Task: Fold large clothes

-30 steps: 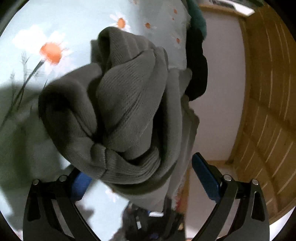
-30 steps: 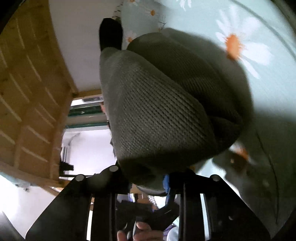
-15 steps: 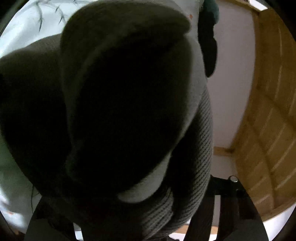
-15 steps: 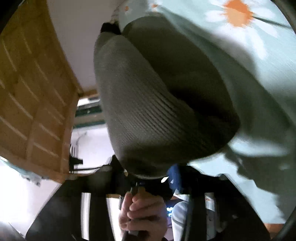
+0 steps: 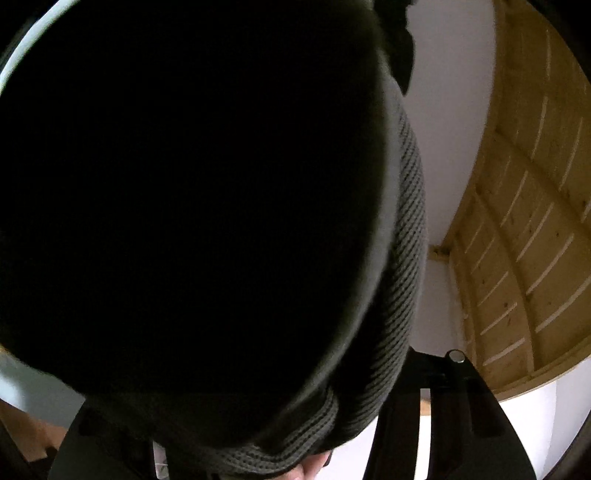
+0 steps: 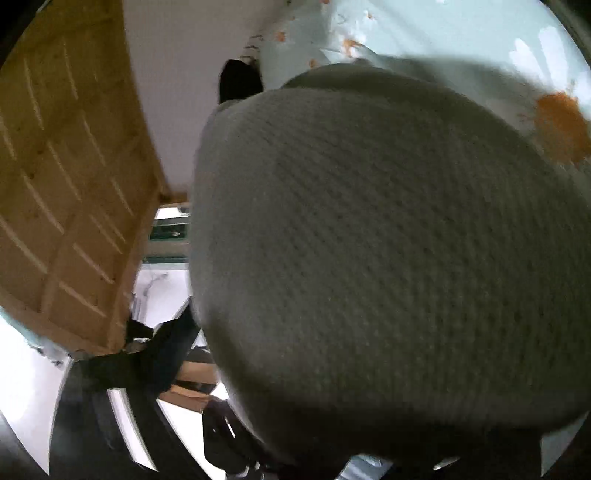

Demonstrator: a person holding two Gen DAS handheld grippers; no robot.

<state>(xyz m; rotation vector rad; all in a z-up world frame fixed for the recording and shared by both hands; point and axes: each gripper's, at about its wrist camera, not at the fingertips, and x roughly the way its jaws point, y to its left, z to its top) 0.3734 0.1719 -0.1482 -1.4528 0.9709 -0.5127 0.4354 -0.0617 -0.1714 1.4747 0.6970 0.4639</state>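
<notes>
Sweater [image 6: 388, 240], grey and ribbed, fills nearly all of both views: in the right wrist view it bulges from the centre to the lower right, over the daisy-print sheet [image 6: 461, 33] showing along the top right; in the left wrist view it blacks out everything but a knit edge down the middle. Wood panelling [image 5: 524, 221] takes the right side there. The left gripper [image 5: 295, 458] has just been closing with cloth bunched between its fingers, though I cannot tell if the pads bite. The right gripper [image 6: 303, 465], also just closing, is hidden under fabric, so its hold is unclear too. To fold well, I judge both should pinch single edges, not wads, then pull the cloth taut and flat over the sheet.
</notes>
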